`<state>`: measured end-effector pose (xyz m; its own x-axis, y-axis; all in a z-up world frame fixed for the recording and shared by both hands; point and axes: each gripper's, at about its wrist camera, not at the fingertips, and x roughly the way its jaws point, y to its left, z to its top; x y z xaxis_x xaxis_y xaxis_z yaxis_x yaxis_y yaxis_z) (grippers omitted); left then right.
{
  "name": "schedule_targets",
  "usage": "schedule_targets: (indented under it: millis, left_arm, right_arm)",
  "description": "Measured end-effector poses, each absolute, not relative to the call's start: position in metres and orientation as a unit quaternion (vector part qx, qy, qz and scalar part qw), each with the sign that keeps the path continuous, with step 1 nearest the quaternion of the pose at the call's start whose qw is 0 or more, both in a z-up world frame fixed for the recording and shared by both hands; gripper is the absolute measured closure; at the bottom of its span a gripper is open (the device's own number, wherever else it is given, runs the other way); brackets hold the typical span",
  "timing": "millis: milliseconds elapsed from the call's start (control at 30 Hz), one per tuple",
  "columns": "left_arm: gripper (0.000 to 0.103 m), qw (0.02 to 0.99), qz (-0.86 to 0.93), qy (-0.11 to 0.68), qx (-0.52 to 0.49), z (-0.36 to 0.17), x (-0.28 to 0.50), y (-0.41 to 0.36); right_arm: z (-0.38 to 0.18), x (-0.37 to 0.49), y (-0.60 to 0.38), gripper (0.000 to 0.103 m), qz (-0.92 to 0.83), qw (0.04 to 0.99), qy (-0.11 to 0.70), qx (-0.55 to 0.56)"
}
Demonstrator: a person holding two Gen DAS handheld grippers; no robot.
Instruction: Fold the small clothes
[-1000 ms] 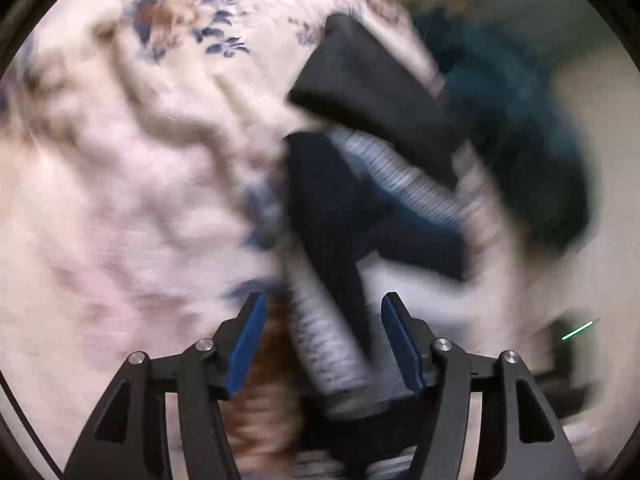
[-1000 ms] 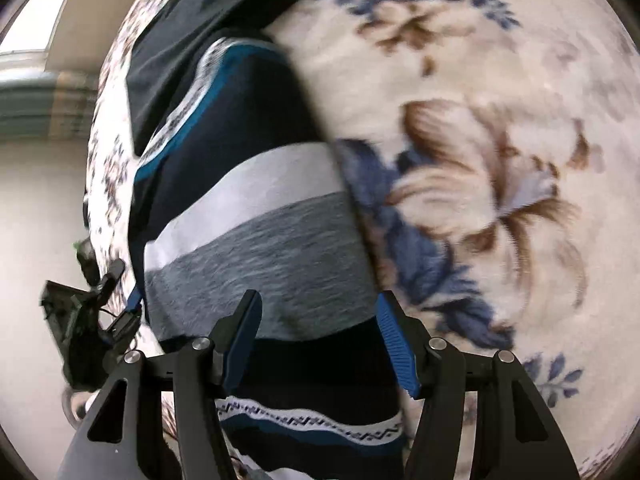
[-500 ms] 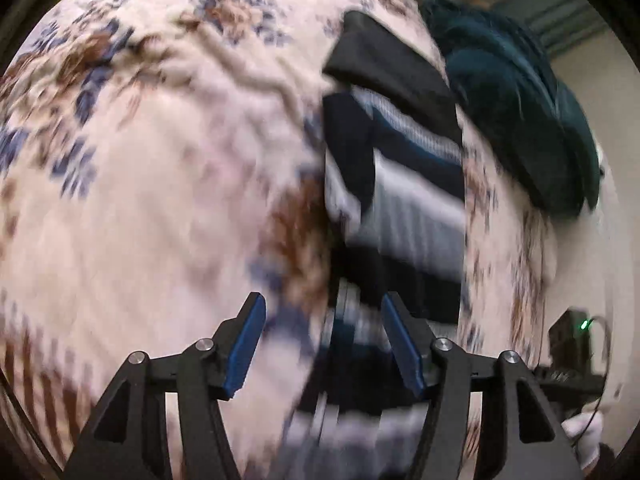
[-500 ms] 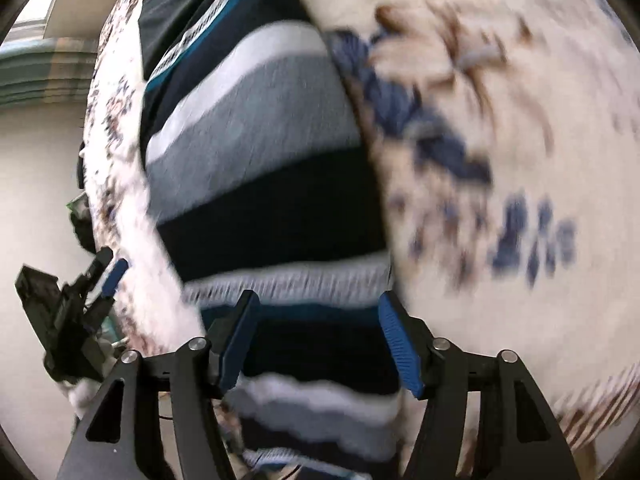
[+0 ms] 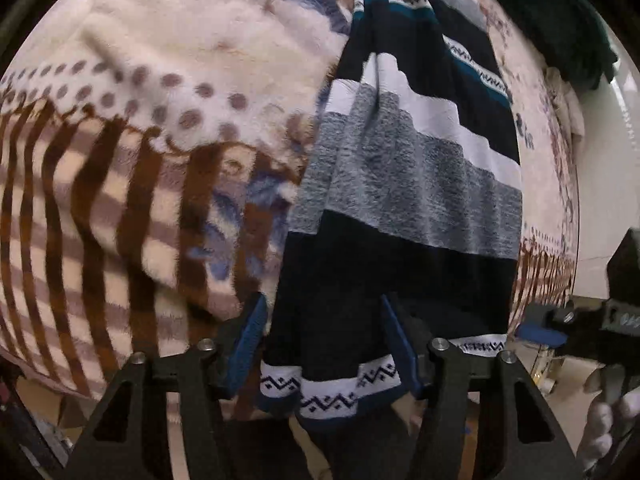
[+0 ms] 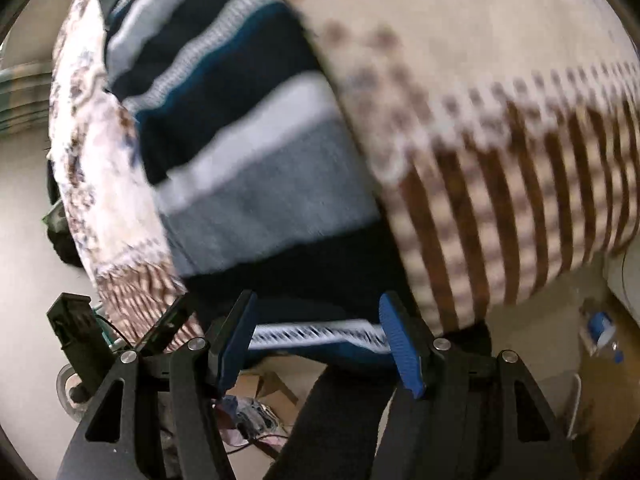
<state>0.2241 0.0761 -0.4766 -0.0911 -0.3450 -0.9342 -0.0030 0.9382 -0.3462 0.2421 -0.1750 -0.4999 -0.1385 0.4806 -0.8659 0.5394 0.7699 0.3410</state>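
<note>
The striped sweater [image 5: 408, 168] lies on the flowered blanket [image 5: 132, 128], its patterned hem hanging over the near edge. Left tongs [image 5: 324, 348] and right tongs [image 6: 316, 340] gape wide, empty, straddling that hem. Best to pinch both hem corners evenly before lifting.

A home bedroom: a plush floral blanket [image 5: 168, 92] covers a bed, dark green bedding [image 5: 568, 20] heaped at its far end.
</note>
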Motion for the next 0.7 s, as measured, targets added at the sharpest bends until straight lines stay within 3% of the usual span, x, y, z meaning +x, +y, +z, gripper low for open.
schedule_targets:
  millis: [33,100,367,433,700]
  left_arm:
    - [0.084,0.668,-0.136,0.721,-0.123,-0.476,0.223,0.077]
    - [0.093,0.678,-0.146,0.71,-0.12,-0.473,0.219,0.078]
    - [0.098,0.712,-0.139,0.68,-0.102,-0.446,0.213,0.087]
    - [0.098,0.707,-0.134,0.688,-0.093,-0.451,0.212,0.092]
    - [0.098,0.699,-0.126,0.701,-0.072,-0.469,0.208,0.095]
  right_arm:
    - [-0.507,0.231,-0.171,0.038,-0.032,0.557,0.759,0.337]
    - [-0.52,0.218,-0.171,0.038,-0.036,0.555,0.761,0.334]
    - [-0.555,0.201,-0.148,0.039,-0.041,0.574,0.753,0.318]
    - [-0.559,0.203,-0.146,0.053,-0.035,0.578,0.753,0.314]
    - [-0.565,0.199,-0.153,0.053,-0.029,0.575,0.75,0.325]
